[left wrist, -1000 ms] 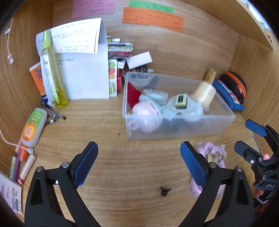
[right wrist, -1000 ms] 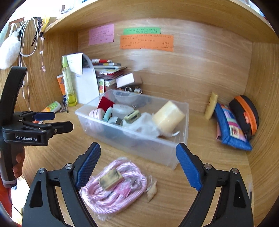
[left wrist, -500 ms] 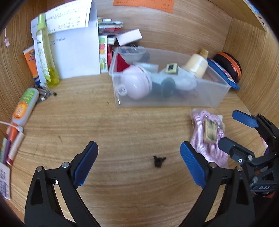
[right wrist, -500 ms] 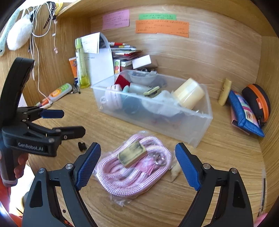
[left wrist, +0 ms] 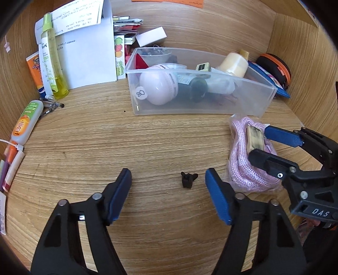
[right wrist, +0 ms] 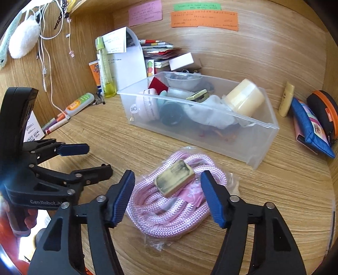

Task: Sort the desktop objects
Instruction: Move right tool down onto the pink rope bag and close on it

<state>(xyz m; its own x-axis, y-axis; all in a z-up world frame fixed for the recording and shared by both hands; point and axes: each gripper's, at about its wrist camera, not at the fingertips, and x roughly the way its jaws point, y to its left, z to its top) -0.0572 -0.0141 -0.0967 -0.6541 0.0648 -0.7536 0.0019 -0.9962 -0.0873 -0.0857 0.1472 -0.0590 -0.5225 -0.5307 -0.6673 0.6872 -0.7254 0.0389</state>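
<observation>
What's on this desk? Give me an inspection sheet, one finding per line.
Surface: wooden desk, a small black clip lying loose.
Job's things: bagged pink rope on the desk; clear bin behind it, already holding items.
Clutter: yellow spray bottle, tubes, papers, blue pouch.
Grippers: right claw open, straddling the rope; left claw open, near the clip.
Cables: white cords hanging on the left wall.
Surroundings: sticky notes on the back panel.

Pink rope coil (right wrist: 169, 209) in clear bag, flat on desk, just before clear bin (right wrist: 251, 146); tiny black clip (left wrist: 188, 179) nearby.
</observation>
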